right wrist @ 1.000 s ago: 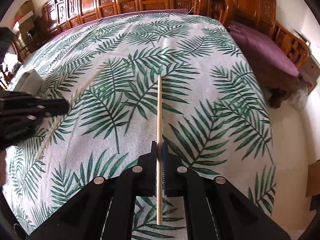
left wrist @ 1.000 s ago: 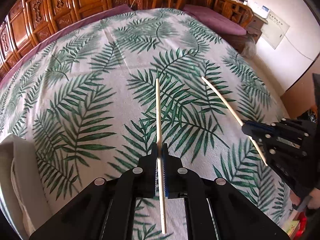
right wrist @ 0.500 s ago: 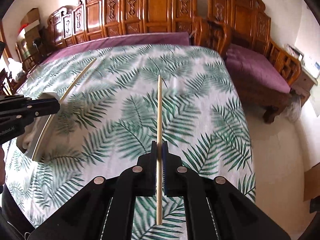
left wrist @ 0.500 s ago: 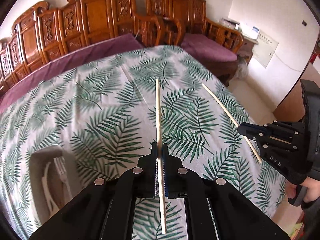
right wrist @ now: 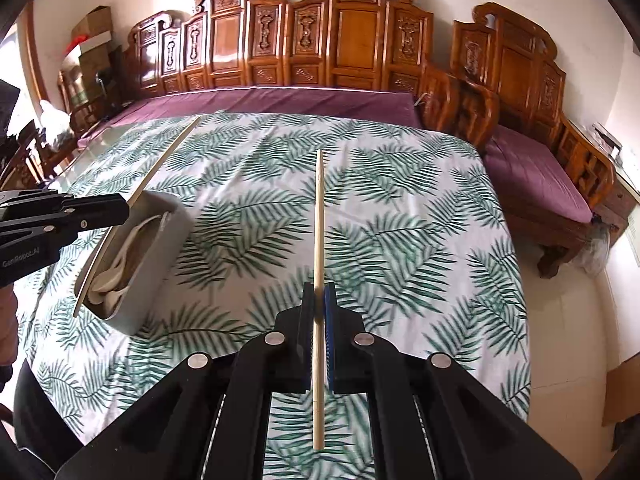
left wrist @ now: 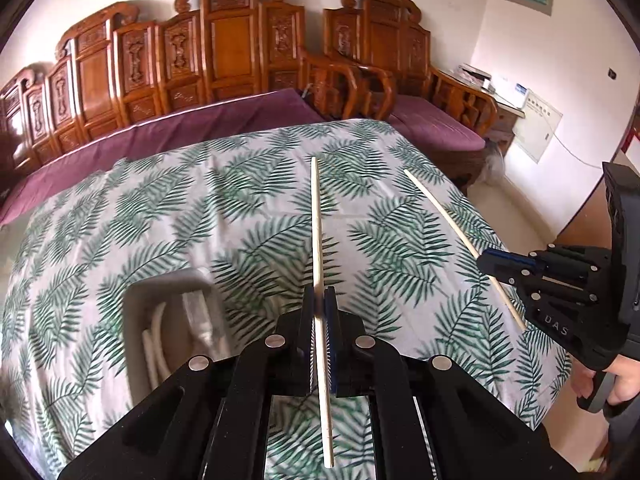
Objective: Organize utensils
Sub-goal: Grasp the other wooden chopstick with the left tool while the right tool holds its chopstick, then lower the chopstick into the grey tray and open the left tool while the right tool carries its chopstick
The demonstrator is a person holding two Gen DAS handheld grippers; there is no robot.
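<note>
Both grippers have risen above the table; the left gripper (left wrist: 319,300), pinching its chopstick (left wrist: 317,224), hangs nearer the grey tray (right wrist: 154,264), seemingly lengthwise; the right gripper (right wrist: 319,300) pinches another chopstick (right wrist: 319,216).

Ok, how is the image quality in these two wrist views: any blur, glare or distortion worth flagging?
Left wrist view: strong fisheye bending, dark vignette corners; the grey utensil tray is motion-smeared, while the held chopstick stays sharp. Right wrist view: same barrel distortion; the tray is clearer, bright window glare washes out the left edge, and sheen shows on the carved wooden bench.
</note>
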